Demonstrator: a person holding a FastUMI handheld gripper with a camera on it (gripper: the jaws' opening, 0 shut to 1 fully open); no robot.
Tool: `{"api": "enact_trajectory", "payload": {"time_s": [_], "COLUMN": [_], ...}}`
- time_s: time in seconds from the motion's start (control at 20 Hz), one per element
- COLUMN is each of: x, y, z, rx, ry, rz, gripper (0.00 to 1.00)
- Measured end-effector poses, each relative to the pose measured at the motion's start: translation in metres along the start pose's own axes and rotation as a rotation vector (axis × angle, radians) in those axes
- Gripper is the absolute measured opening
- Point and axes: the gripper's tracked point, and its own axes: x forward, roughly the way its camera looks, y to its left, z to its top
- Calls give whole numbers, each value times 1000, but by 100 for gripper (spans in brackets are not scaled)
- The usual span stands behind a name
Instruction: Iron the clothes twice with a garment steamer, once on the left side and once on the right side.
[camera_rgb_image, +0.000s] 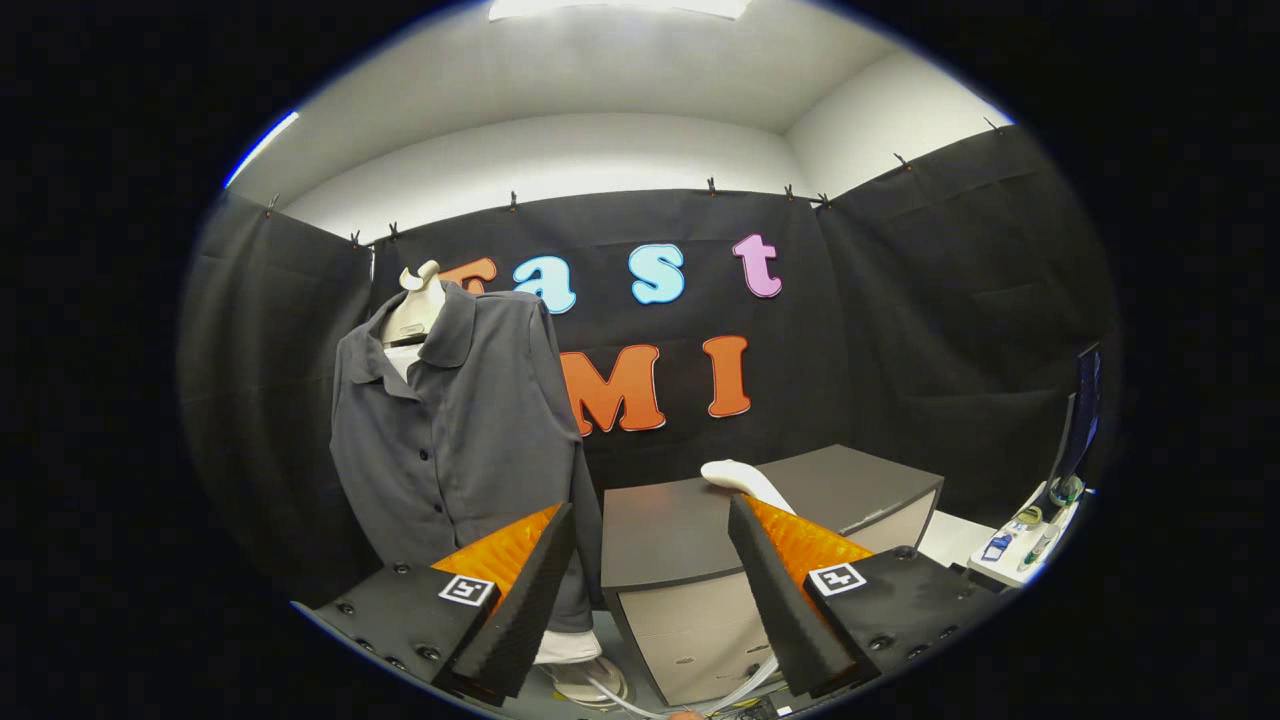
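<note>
A dark grey buttoned shirt (455, 440) hangs on a pale mannequin torso (413, 312), beyond and to the left of my left finger. The white garment steamer (742, 477) lies on top of a grey cabinet (660, 520), just beyond my right finger, which covers part of it. Its clear hose (745, 685) runs down the cabinet front near the floor. My gripper (652, 520) is open, with nothing between its fingers; the cabinet top shows through the gap.
The mannequin stands on a white round base (585, 675) close to the cabinet's left side. A white table (1025, 545) with small bottles and a monitor (1080, 420) sits far right. Black cloth walls close the booth behind.
</note>
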Motion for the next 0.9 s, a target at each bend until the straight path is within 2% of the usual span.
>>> {"api": "enact_trajectory", "payload": {"time_s": [0.4, 0.55, 0.9], "x": [-1, 3, 28], "y": [-9, -17, -10], "z": [12, 20, 31], "rx": [-19, -58, -148], "ry": [-15, -6, 72], "rz": [-10, -38, -29], "gripper": [98, 98, 98]}}
